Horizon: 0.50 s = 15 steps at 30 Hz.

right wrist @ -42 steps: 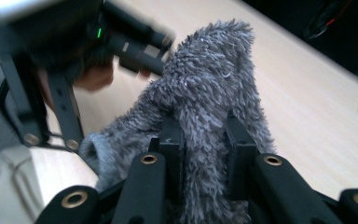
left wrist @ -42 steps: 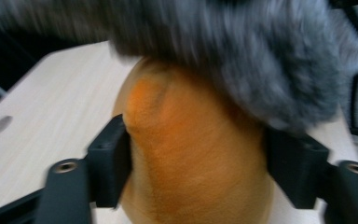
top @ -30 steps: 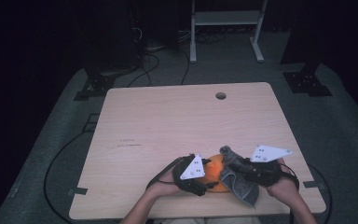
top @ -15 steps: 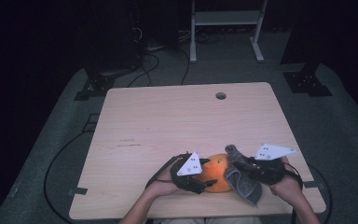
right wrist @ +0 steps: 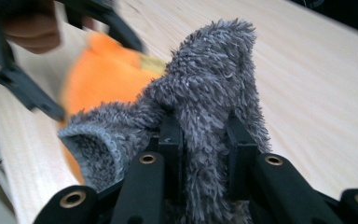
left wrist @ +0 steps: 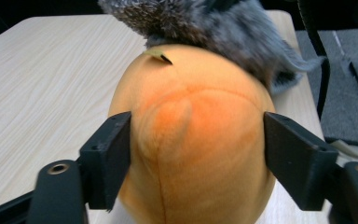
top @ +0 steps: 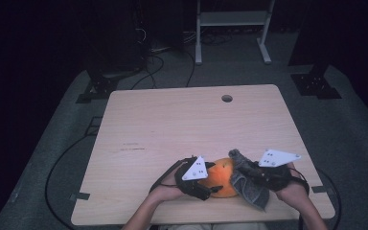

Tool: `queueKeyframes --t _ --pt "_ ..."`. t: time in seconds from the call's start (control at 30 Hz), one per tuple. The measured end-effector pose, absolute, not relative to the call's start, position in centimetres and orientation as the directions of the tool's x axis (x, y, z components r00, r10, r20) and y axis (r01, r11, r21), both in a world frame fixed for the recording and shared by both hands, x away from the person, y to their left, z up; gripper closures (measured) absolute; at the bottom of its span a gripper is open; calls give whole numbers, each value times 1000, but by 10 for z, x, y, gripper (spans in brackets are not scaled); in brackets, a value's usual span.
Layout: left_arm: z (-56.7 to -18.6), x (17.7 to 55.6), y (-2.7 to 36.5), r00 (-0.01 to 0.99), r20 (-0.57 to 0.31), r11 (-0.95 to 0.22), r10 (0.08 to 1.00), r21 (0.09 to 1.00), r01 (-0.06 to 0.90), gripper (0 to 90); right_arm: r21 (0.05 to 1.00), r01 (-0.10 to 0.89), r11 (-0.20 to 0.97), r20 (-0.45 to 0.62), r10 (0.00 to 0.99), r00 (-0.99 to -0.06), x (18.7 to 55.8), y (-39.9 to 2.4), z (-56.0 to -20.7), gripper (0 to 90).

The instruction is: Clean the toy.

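An orange plush ball with a small leaf tip sits near the table's front edge. My left gripper grips it from the left. In the left gripper view both black jaws touch the plush's sides; they have just been opening a little with the plush still between them. My right gripper is shut on a grey fluffy cloth. In the right gripper view the cloth is pinched between the jaws and lies against the plush's right and top side. The cloth drapes over the plush's far edge.
The wooden table has a round hole near its far edge. Cables trail from both grippers over the front edge. A white metal stand and more cables stand on the dark floor beyond.
The right gripper has shifted the cloth slightly down and towards the front edge over the plush's right side. The left hand has stayed put on the plush.
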<state>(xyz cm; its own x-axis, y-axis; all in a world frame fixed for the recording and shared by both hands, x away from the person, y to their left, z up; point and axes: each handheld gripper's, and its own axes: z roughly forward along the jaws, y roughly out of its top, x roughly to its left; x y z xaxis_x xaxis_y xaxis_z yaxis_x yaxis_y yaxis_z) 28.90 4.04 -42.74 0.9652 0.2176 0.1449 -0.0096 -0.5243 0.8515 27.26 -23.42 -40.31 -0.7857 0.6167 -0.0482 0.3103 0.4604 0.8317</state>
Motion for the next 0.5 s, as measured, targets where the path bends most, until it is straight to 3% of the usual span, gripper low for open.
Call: queueKeyframes --t 0.13,0.4,0.5 --pt "-430 289 42 971 142 -527 193 849 -19 264 816 382 433 1 661 -750 280 -253 -412 719" --pt "-431 288 43 973 161 -540 168 840 -46 263 785 370 497 -58 653 -755 279 -252 -406 719" --pt "-431 287 44 973 178 -555 148 829 -68 261 787 370 493 -30 630 -776 279 -253 -411 718"
